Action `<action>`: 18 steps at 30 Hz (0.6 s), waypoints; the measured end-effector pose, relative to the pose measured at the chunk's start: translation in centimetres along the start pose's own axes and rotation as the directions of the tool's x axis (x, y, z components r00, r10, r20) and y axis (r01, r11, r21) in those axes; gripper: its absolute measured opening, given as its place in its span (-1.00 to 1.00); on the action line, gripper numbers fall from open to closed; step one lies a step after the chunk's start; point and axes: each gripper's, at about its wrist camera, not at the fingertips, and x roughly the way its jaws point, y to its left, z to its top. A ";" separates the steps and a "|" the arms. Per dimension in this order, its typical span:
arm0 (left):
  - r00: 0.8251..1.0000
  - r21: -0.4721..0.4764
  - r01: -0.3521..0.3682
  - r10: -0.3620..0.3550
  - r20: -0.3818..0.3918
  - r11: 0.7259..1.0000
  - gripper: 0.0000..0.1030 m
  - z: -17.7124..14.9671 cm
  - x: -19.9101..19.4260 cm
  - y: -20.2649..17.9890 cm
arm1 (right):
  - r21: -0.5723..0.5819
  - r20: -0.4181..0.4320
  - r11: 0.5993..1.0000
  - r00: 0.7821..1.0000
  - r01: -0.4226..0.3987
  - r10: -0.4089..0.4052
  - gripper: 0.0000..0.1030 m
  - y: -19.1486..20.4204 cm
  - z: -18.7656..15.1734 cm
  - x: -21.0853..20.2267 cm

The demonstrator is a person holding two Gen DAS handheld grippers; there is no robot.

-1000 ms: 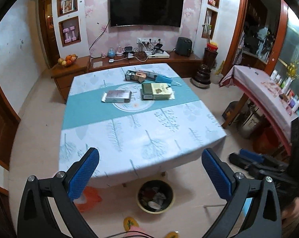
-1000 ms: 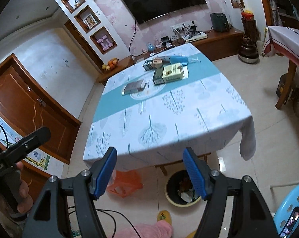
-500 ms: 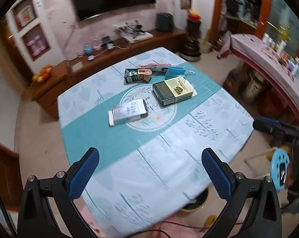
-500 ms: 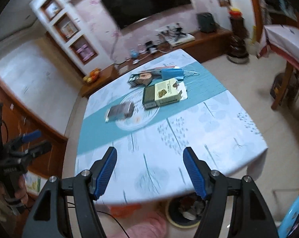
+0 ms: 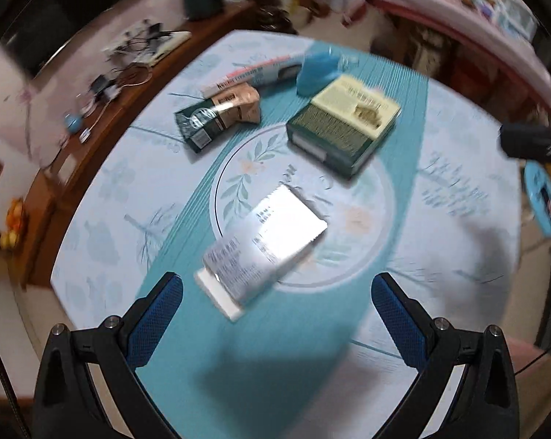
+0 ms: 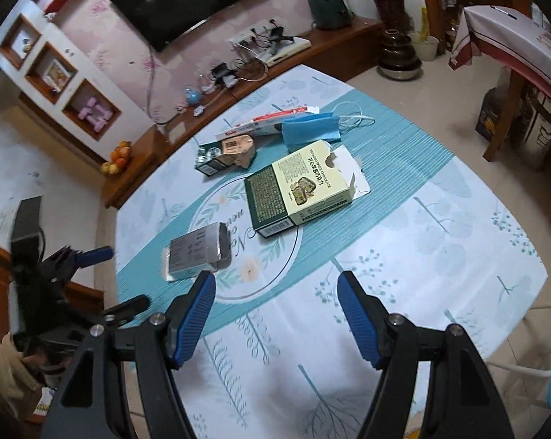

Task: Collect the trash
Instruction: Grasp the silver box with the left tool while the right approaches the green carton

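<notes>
Right view only: printed text on the chocolate box [image 6: 304, 186], sharp; left view is blurred.
Trash count on desk [image 6: 440, 241]: five — chocolate box, silver packet [image 5: 271, 245], crumpled carton [image 6: 226, 153], blue mask [image 6: 312, 130], long box [image 6: 268, 122].
Left hand-held gripper [image 5: 277, 292]: jaws apart, empty, above silver packet.
Right hand-held gripper [image 6: 277, 291]: jaws apart, empty.

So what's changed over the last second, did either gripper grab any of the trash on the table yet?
No grab yet. Both grippers came in from beyond the table edge and tipped down over it: the left gripper now hangs open above the silver foil-faced box, the right gripper open nearer the green and cream chocolate box. The boxes, the blue face mask and the crumpled brown packet lie where they did.
</notes>
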 end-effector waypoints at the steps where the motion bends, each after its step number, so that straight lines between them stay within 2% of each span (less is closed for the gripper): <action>1: 1.000 0.027 0.001 0.000 -0.008 1.000 0.98 0.4 1.2 0.2 | 0.007 -0.003 1.000 1.000 0.005 -0.005 0.35 0.1 0.2 0.5; 9: 0.998 0.184 0.029 -0.019 -0.058 0.983 0.98 1.3 7.1 1.3 | 0.040 -0.037 0.998 0.998 0.049 -0.047 0.35 0.6 1.2 5.3; 14: 0.996 0.189 0.045 -0.031 -0.078 0.981 0.98 1.7 9.0 1.8 | 0.056 -0.062 0.997 0.997 0.059 -0.056 0.35 0.8 1.1 7.2; 18: 0.994 0.132 0.076 -0.065 -0.086 0.988 0.96 2.2 9.9 2.8 | 0.043 -0.077 0.997 0.995 0.063 -0.060 0.35 1.2 1.0 7.8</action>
